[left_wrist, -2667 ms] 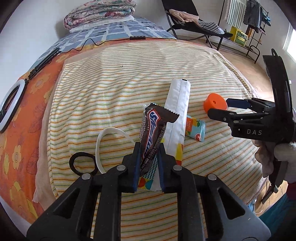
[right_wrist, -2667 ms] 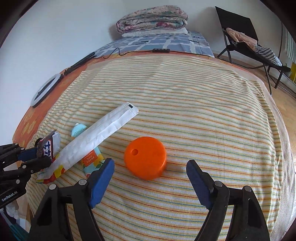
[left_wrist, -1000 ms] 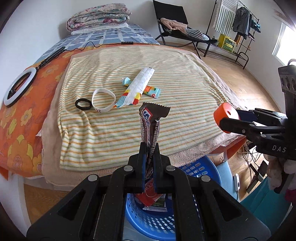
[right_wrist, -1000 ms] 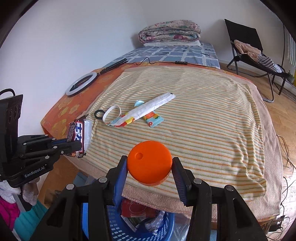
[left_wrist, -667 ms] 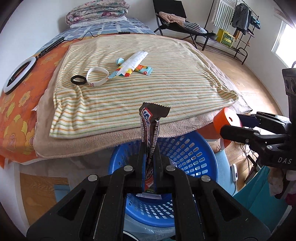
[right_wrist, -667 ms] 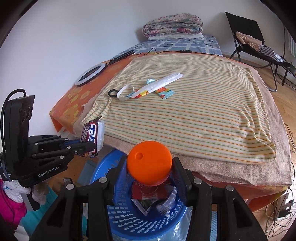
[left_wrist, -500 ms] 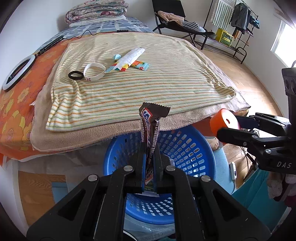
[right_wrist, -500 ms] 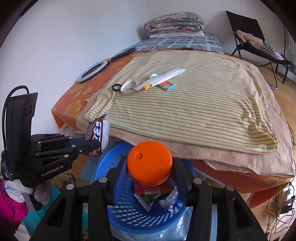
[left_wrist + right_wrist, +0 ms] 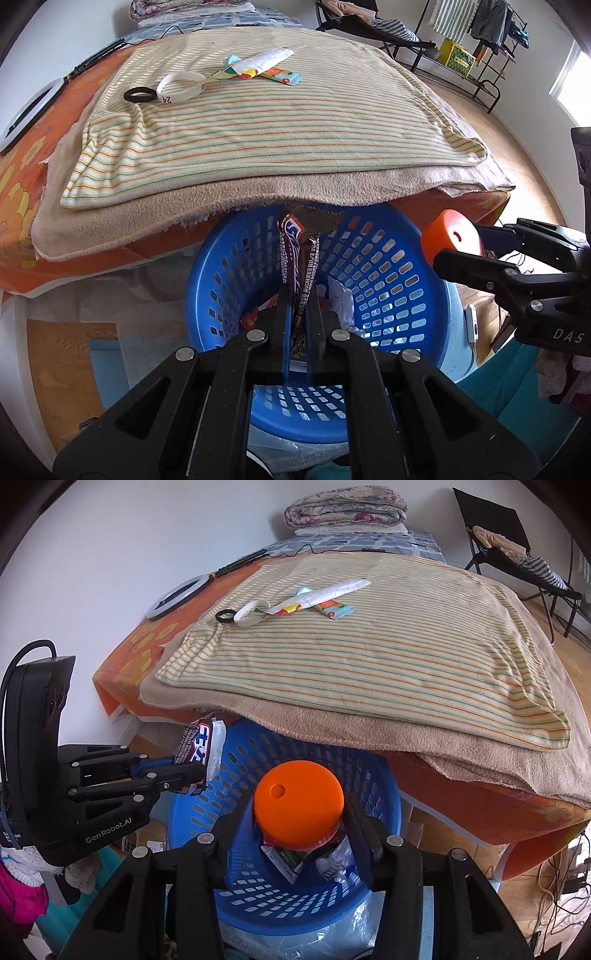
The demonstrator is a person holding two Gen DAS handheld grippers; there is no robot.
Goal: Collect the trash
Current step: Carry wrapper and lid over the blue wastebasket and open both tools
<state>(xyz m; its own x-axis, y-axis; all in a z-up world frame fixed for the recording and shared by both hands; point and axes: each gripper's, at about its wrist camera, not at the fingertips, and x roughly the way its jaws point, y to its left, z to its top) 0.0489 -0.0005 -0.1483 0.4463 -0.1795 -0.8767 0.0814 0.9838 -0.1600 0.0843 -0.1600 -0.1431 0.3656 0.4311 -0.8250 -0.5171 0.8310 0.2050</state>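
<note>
While the left gripper (image 9: 295, 314) clamps its jaws nearly together on a Snickers wrapper (image 9: 301, 258), the wrapper stands upright between the pads, its torn top level with the far rim of the blue laundry basket (image 9: 424, 295). The right gripper (image 9: 299, 825) holds a round orange lid (image 9: 298, 805) at a middling width, one pad against each side of it. Both grippers hang over the open mouth of the basket, the left one near its left rim in the right wrist view, the right one over its middle. Crumpled wrappers and a small carton already lie in the basket's bottom.

The basket stands on the floor, partly tucked under the near edge of the bed, where a beige blanket (image 9: 332, 723) overhangs it. On top lies a striped sheet (image 9: 277, 122). Toward the sheet's far left corner rest a long white packet (image 9: 264, 61) laid across a small colourful sachet (image 9: 282, 75), with a white wristband (image 9: 181, 86) and a black hair tie (image 9: 139, 95) beside them. A ring light (image 9: 177, 596) lies at the bed's left edge.
</note>
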